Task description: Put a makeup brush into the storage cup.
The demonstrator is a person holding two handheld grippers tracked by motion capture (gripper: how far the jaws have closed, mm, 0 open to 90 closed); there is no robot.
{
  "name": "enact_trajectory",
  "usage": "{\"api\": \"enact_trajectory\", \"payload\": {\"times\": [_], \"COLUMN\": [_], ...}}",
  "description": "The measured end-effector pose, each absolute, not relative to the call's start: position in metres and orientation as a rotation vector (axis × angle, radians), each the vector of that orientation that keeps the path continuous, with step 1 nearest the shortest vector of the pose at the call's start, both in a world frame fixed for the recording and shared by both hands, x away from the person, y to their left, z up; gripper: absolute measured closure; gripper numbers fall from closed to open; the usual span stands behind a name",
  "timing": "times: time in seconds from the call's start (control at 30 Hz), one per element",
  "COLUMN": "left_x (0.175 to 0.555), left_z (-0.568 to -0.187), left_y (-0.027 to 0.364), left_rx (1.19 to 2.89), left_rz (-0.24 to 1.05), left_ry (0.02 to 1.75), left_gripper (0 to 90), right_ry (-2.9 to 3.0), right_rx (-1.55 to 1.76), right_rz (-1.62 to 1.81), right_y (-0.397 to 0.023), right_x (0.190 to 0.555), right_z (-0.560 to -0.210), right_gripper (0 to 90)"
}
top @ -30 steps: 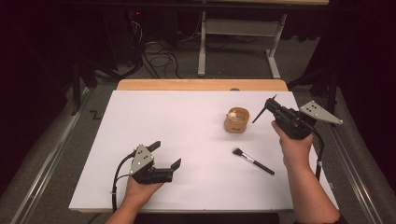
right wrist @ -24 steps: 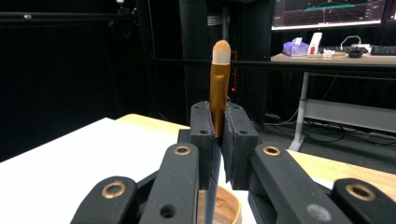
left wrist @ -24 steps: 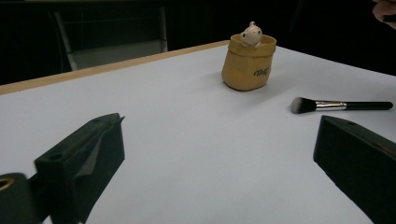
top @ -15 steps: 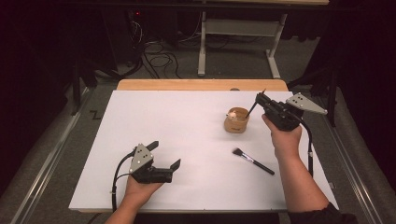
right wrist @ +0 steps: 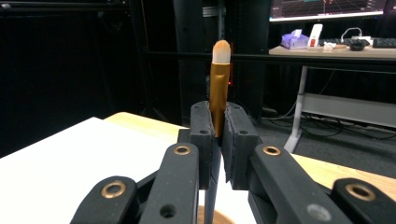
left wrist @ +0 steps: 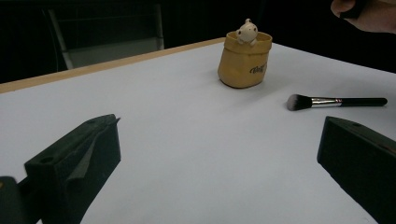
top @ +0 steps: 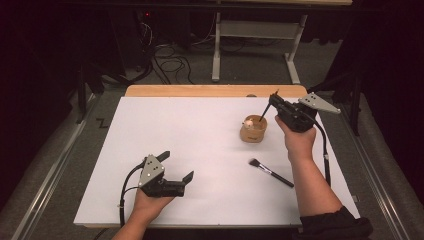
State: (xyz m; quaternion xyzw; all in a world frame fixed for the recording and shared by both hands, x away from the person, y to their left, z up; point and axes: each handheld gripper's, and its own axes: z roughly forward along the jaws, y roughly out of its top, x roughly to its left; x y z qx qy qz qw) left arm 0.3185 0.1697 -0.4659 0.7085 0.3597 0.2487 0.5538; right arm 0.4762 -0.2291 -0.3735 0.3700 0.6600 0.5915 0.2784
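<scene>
A tan pouch-shaped cup [top: 253, 131] with a small pale figure at its rim [left wrist: 246, 31] stands right of the table's middle. My right gripper [top: 273, 99] hovers just beyond and right of the cup, shut on a small brush [right wrist: 219, 88] with a gold ferrule and a pale tip. The brush's dark handle [top: 263, 112] slants down to the cup's mouth. A black makeup brush [top: 270, 172] lies flat in front of the cup, bristles to the left [left wrist: 337, 101]. My left gripper [top: 176, 165] rests low at the near left, open with nothing between its jaws [left wrist: 219, 156].
The white table sheet [top: 190, 130] has a wooden strip [top: 210, 90] along its far edge. Beyond the table are a desk frame [top: 255, 45], cables on the floor [top: 170, 62] and a monitor on a desk [right wrist: 327, 9].
My right gripper has moved left and forward with the small brush, bringing the handle's end from beside the cup to its mouth. The left gripper has stayed still.
</scene>
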Motion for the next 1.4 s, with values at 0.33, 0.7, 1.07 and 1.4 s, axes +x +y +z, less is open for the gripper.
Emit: {"api": "enact_trajectory", "payload": {"times": [0.33, 0.7, 1.07, 1.4], "left_x": [0.318, 0.318, 0.317, 0.317], "left_z": [-0.466, -0.465, -0.465, -0.465], "left_y": [0.171, 0.17, 0.171, 0.171], "left_rx": [1.678, 1.676, 1.678, 1.678], "left_rz": [0.58, 0.58, 0.583, 0.58], "left_ry": [0.85, 0.843, 0.844, 0.84], "left_gripper": [0.2, 0.2, 0.2, 0.2], "right_ry": [1.787, 1.819, 1.849, 1.858], "right_rx": [1.023, 1.053, 1.073, 1.11], "right_rz": [1.552, 1.519, 1.486, 1.473], "right_y": [-0.224, -0.223, -0.218, -0.218], "right_x": [0.487, 0.492, 0.496, 0.499], "right_z": [-0.377, -0.388, -0.401, -0.408], "right_gripper": [85.1, 85.0, 84.9, 84.8]}}
